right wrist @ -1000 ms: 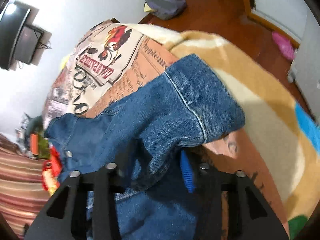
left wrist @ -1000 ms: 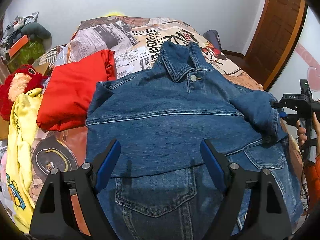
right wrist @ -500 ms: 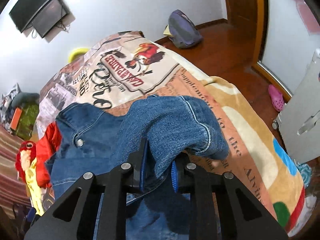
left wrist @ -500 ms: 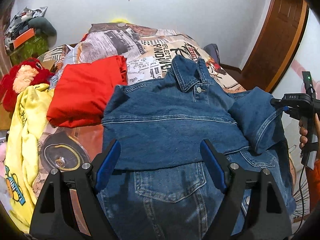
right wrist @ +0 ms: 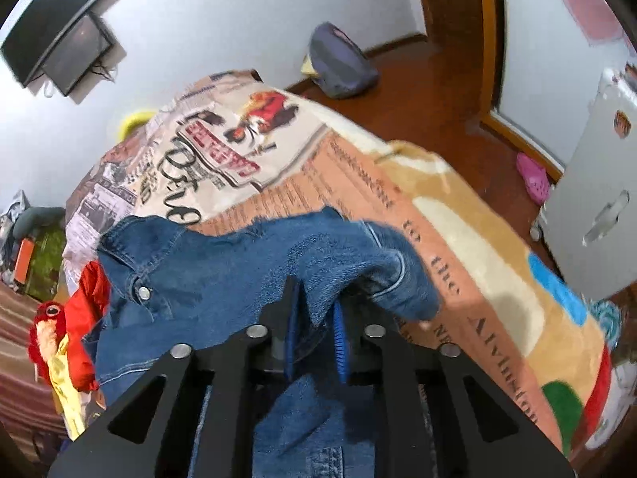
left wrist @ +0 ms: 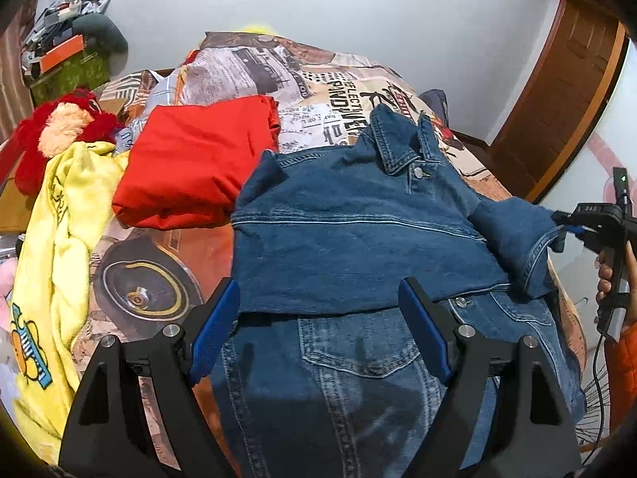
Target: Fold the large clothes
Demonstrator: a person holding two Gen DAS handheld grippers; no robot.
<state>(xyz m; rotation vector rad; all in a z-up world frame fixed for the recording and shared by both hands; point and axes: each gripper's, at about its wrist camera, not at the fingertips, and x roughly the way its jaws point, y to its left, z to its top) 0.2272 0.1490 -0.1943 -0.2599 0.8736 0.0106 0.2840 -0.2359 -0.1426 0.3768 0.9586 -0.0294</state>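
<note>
One denim jacket (left wrist: 358, 239) lies on the bed, collar toward the far wall, left sleeve folded across the chest. Two metal buttons show in the left wrist view: one at the collar, one at the lower fold edge. One chest pocket flap sits below the fold.

Right sleeve (left wrist: 521, 239) is lifted off the bed at the jacket's right side. The right claw (right wrist: 314, 330) is clamped on the sleeve cloth near the cuff; denim fills the narrow gap between its blue pads (right wrist: 339, 342). The same claw appears at the right edge of the left wrist view (left wrist: 565, 225), with the person's hand (left wrist: 607, 279) on its handle.

The left claw (left wrist: 318, 330) hangs over the jacket's lower half, jaws spread wide, nothing between them.

One folded red garment (left wrist: 191, 163) lies just beside the jacket's left shoulder. One yellow printed garment (left wrist: 55, 247) lies further left; one red plush toy (left wrist: 59, 131) beyond it.

The bed cover (right wrist: 458, 247) carries newsprint graphics. Partly legible: "to the" along the orange edge strip; larger headline lettering is distorted, not readable with confidence.

One wall-mounted TV (right wrist: 59, 47). One grey bag (right wrist: 342, 67) on the wooden floor. One pink clog (right wrist: 533, 179) near the door.
</note>
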